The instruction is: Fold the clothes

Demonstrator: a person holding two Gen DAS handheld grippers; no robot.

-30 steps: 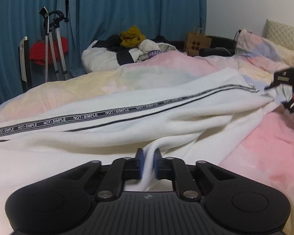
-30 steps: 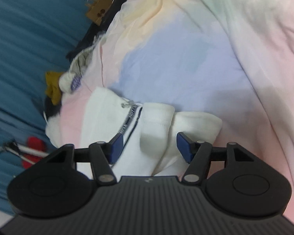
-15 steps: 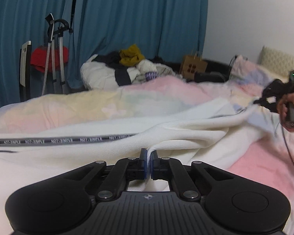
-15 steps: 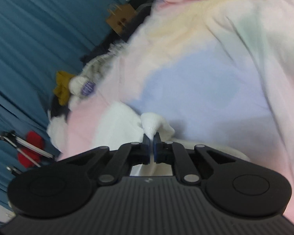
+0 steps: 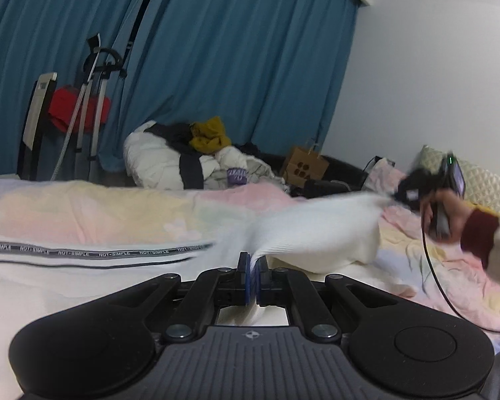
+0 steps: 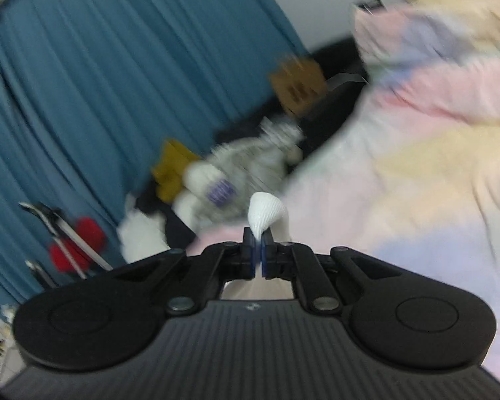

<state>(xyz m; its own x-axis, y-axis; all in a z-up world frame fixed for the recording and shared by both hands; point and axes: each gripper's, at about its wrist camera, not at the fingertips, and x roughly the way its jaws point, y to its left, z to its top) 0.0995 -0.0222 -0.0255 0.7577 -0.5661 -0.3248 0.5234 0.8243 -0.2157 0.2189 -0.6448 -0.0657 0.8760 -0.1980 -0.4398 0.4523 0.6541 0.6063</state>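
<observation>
Now both sets of tongs, left tongs [image 5: 252,275] and right tongs [image 6: 258,250], are clamped on the white garment [image 5: 320,230], so lift evenly, keeping that edge taut above the bed [image 5: 83,206].

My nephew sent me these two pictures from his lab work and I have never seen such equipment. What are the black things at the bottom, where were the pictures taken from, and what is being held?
There is no robot here. A person holds a hand-held pincer in each hand, and each carries a wide-angle camera looking along its two fingers. The black shape at the bottom of each picture is that tool. One picture is from the left gripper, the other from the right gripper, which also shows in the left view at far right. Both are closed on the same white garment, lifting one end off a bed with a pastel duvet. Behind lie a pile of clothes, a paper bag and a blue curtain.
</observation>
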